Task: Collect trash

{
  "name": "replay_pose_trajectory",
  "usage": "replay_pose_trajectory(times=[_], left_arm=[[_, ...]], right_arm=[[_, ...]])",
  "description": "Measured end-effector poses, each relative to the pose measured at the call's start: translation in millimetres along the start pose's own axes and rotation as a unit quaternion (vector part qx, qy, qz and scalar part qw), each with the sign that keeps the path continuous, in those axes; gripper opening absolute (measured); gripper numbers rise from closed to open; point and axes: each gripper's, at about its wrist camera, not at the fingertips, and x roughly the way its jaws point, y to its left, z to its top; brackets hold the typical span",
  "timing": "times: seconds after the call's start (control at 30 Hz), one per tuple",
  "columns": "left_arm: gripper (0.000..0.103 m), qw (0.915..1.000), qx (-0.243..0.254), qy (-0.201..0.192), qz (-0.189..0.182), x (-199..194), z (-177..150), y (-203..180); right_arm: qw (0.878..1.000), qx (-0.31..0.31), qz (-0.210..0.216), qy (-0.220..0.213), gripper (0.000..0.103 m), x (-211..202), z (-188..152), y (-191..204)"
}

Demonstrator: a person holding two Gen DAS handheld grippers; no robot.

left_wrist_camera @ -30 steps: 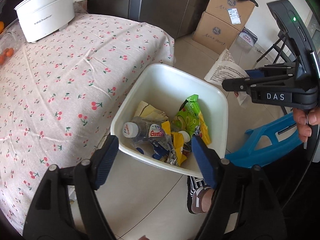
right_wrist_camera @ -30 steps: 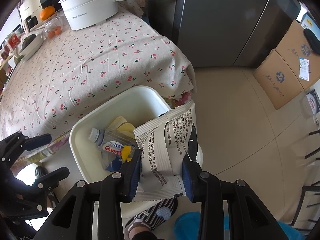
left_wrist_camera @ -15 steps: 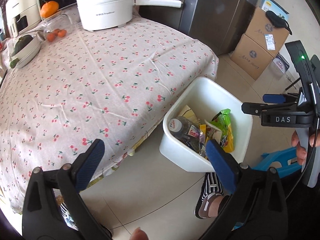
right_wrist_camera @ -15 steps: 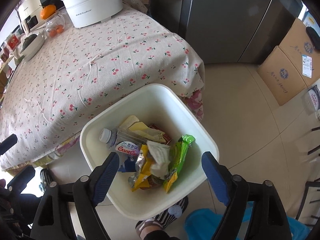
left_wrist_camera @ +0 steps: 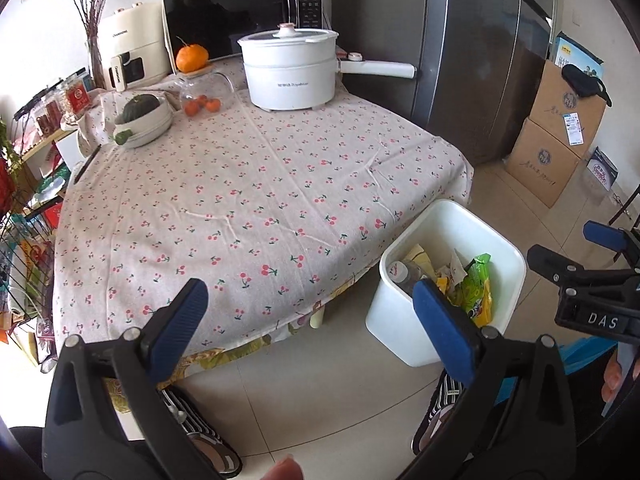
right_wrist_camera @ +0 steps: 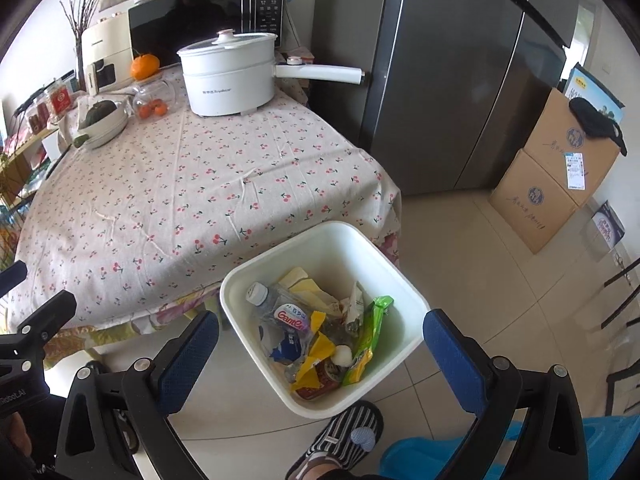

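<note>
A white bin (right_wrist_camera: 394, 278) (left_wrist_camera: 500, 240) stands on the floor at the table's corner. It holds a clear plastic bottle (right_wrist_camera: 280, 312), a green snack bag (right_wrist_camera: 370, 334), yellow wrappers (right_wrist_camera: 316, 354) and a white wrapper (right_wrist_camera: 354, 306). My right gripper (right_wrist_camera: 320, 346) is open and empty, above and just in front of the bin. My left gripper (left_wrist_camera: 308, 316) is open and empty, held back from the bin over the table's front edge. The right gripper shows at the right edge of the left wrist view (left_wrist_camera: 592, 280).
The cherry-print tablecloth (left_wrist_camera: 248, 200) covers the table. At its back stand a white pot (left_wrist_camera: 290, 74), a bowl (left_wrist_camera: 140, 126), a jar of oranges (left_wrist_camera: 202, 98) and a microwave (left_wrist_camera: 240, 20). A fridge (right_wrist_camera: 448, 80), cardboard boxes (right_wrist_camera: 560, 168), a blue stool (right_wrist_camera: 500, 456) and slippered feet (right_wrist_camera: 344, 436) are nearby.
My right gripper opened and dropped the white wrapper into the bin. Both grippers pulled up and back from the bin; the left one opened wider.
</note>
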Motion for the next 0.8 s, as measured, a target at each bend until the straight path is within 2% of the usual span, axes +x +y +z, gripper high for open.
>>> replay_pose_trajectory(times=[0.13,0.23,0.8], left_arm=[[0.102,0.9995,0.006,-0.028,0.013,-12,-2,-1],[0.102,0.9993,0.007,-0.032,0.014,-12,-1,0],[0.102,0.9997,0.000,-0.023,0.006,-11,-4,-1]], right_arm=[[0.999,-0.004,-0.009,-0.032,0.103,-17,-4,7],[0.999,-0.007,-0.015,-0.041,0.103,-18,-2,10],[0.999,-0.005,-0.022,-0.036,0.103,-12,-5,10]])
